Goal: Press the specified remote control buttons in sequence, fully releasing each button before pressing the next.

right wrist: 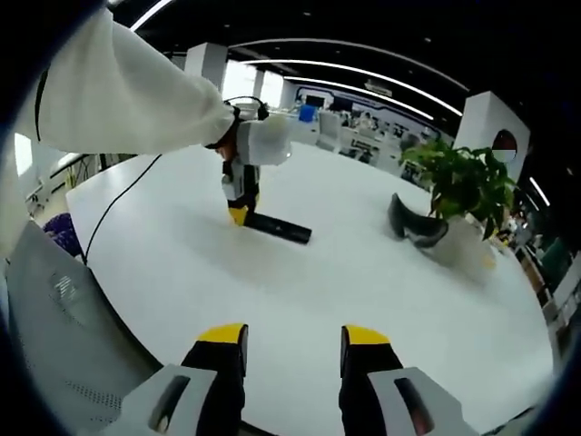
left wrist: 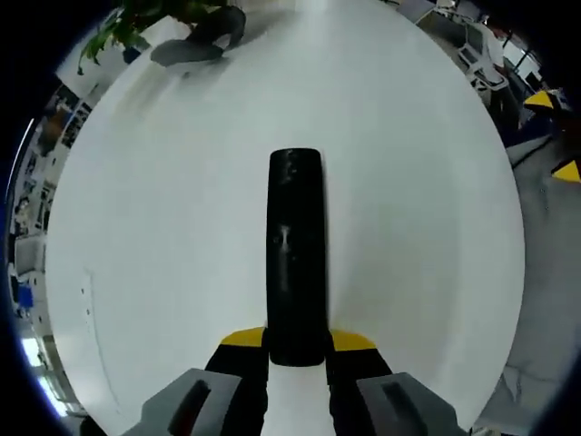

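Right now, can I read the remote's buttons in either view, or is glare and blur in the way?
Left gripper view: the black remote control is sharp but dark, with faint glints and no readable buttons; the white table is bright, nearly washed out. Right gripper view: the remote lies far off, too small for detail; the potted plant is soft and bowed by fisheye.

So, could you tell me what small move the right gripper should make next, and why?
Probably bring the right gripper forward toward the remote. Its jaws are open with nothing between them and far from the buttons, while the left gripper already clamps the remote's near end on the table.
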The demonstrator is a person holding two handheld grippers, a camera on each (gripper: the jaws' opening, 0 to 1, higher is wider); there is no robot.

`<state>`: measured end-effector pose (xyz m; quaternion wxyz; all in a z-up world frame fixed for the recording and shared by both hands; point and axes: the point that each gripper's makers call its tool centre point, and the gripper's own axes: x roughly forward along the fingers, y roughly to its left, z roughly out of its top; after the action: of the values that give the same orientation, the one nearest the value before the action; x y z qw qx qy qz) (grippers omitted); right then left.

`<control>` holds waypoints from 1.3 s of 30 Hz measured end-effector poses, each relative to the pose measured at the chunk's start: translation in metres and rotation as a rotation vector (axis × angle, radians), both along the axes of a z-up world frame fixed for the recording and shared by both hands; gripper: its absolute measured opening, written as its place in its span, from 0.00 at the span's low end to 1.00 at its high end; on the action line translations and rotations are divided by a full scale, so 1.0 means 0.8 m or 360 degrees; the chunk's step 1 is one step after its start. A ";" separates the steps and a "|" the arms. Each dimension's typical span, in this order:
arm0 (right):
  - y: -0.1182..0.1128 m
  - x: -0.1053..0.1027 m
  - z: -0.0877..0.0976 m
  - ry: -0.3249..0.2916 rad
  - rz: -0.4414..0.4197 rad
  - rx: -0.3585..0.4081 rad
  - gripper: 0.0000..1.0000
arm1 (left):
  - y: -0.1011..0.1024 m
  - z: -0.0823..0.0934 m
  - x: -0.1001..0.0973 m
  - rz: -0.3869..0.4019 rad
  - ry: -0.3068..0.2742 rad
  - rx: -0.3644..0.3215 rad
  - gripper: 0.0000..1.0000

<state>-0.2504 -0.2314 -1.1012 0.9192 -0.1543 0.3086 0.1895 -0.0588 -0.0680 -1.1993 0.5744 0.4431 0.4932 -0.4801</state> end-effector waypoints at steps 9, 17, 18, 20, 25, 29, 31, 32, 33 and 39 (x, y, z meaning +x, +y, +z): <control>-0.002 0.001 0.002 -0.0019 -0.0010 -0.0001 0.37 | 0.002 0.001 -0.018 0.0007 -0.0001 0.0003 0.23; -0.002 0.002 0.004 -0.0031 -0.0016 0.0003 0.34 | -0.001 0.001 -0.042 -0.0004 -0.0001 0.0013 0.23; -0.003 0.002 0.005 -0.0038 -0.0018 0.0005 0.34 | -0.001 0.001 -0.045 0.0006 0.0002 0.0015 0.23; -0.005 0.003 0.007 -0.0047 -0.0032 0.0014 0.34 | -0.001 0.001 -0.051 0.0007 0.0005 0.0025 0.23; -0.009 0.005 0.013 -0.0087 -0.0060 0.0033 0.36 | -0.002 0.001 -0.065 -0.0001 0.0005 0.0059 0.23; -0.009 0.005 0.013 -0.0089 -0.0055 0.0024 0.35 | 0.000 0.001 -0.076 -0.0012 0.0009 0.0061 0.23; -0.009 0.005 0.013 -0.0087 -0.0057 0.0028 0.35 | 0.000 0.001 -0.080 -0.0011 0.0008 0.0055 0.23; -0.009 0.005 0.013 -0.0086 -0.0058 0.0031 0.35 | 0.000 0.001 -0.083 -0.0006 0.0007 0.0049 0.23; -0.009 0.005 0.013 -0.0083 -0.0055 0.0033 0.35 | 0.000 0.001 -0.086 -0.0001 0.0007 0.0043 0.23; -0.004 0.003 0.010 -0.0071 -0.0019 0.0011 0.34 | 0.000 0.002 -0.103 -0.0002 0.0008 0.0031 0.23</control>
<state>-0.2482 -0.2345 -1.0930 0.9276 -0.1533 0.2882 0.1815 -0.1413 -0.0682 -1.1980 0.5684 0.4479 0.4991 -0.4767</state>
